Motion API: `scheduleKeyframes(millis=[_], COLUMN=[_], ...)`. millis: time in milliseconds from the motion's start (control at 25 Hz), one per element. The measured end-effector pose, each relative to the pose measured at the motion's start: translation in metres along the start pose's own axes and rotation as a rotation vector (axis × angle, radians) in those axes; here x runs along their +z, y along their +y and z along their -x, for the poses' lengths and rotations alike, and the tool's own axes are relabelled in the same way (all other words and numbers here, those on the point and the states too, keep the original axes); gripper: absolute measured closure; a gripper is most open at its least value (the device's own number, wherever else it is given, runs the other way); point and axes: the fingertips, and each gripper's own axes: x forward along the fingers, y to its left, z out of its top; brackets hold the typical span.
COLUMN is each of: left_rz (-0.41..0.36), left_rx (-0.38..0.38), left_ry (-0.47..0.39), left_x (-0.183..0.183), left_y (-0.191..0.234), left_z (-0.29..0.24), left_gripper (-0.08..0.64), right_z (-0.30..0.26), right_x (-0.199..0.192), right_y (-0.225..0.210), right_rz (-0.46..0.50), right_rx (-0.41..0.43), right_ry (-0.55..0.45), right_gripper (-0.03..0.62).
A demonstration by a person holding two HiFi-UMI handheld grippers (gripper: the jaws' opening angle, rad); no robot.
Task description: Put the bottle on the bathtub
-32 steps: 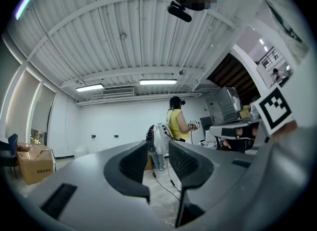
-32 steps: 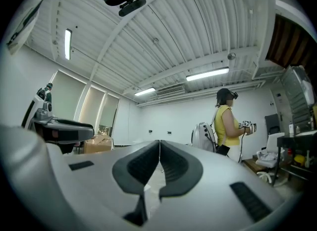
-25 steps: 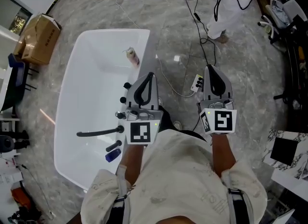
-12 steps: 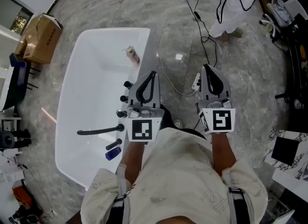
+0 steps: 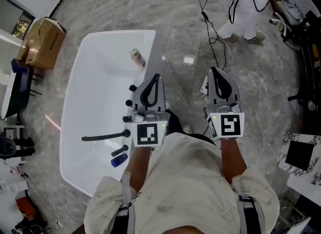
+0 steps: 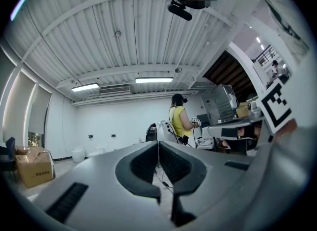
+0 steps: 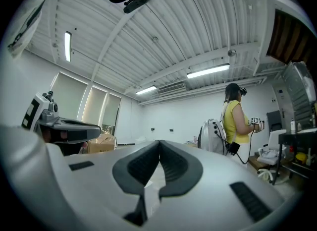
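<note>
A white bathtub [image 5: 80, 77] fills the left half of the head view. A small pinkish pump bottle [image 5: 137, 57] rests at its far end, near the right rim. My left gripper [image 5: 157, 77] hovers over the tub's right rim, well short of the bottle, jaws shut with nothing between them. Over the marble floor to the right, my right gripper [image 5: 214, 70] is likewise shut and empty. In the left gripper view the left gripper [image 6: 158, 143] points up at the room, and in the right gripper view the right gripper [image 7: 159, 142] does too; neither shows the bottle.
In the tub lie a black hand shower [image 5: 103, 137] and a blue thing [image 5: 118, 161]; black tap knobs [image 5: 131, 89] sit on the rim. Cables and a white power strip [image 5: 204, 85] cross the floor. A cardboard box [image 5: 42, 39] stands at left. A person [image 5: 243, 12] stands far right.
Both grippers have stayed nearly still. The person at the top right has stepped a little to the right, and the view has shifted slightly.
</note>
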Motion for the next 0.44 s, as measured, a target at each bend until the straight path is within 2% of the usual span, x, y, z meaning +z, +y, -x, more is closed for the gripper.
scheduleKeyframes(millis=[440], left_rz=[0.007], left_rx=[-0.012], left_ry=[0.002], left_x=[-0.0027], left_y=[-0.0087], left_z=[0.0023], left_gripper=[0.555], right_z=[0.0117], right_x=[-0.0056], right_y=[-0.0057], right_rz=[-0.002], right_rx=[-0.028], right_ry=[0.008], right_gripper=[0.603])
